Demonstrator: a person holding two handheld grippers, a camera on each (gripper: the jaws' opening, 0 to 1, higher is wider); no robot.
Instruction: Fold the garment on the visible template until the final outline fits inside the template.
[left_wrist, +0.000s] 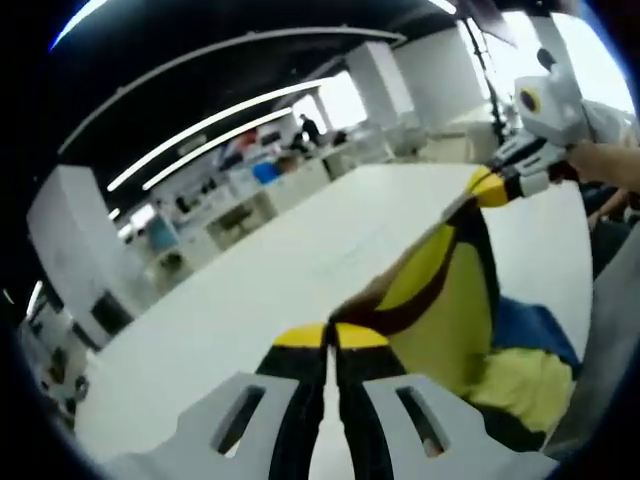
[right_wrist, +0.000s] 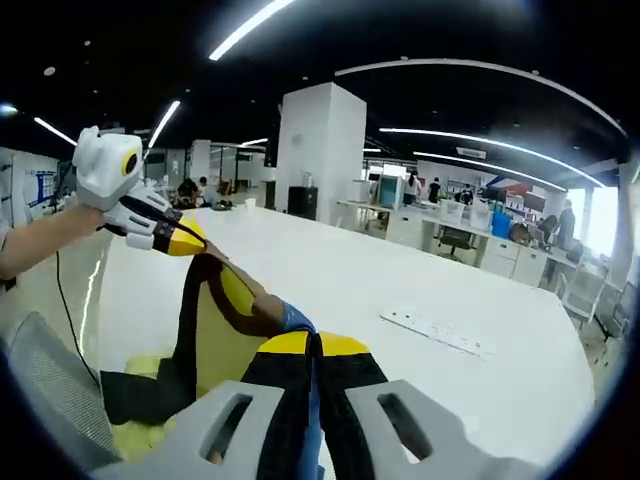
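Garment lifted off the counter, pinched at two points

The white counter (left_wrist: 300, 270) fills mid-frame; my yellow, black and blue garment (left_wrist: 450, 310) hangs soft and light, sagging lower right. It wants edge grips: my right gripper (left_wrist: 490, 188) and left gripper (left_wrist: 330, 335) each have their fingers clamped on its hem, raised apart.

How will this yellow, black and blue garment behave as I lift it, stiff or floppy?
Probably floppy: the yellow, black and blue garment sags between the left gripper and right gripper. Likely light, since its hanging part bunches loosely over the white table.
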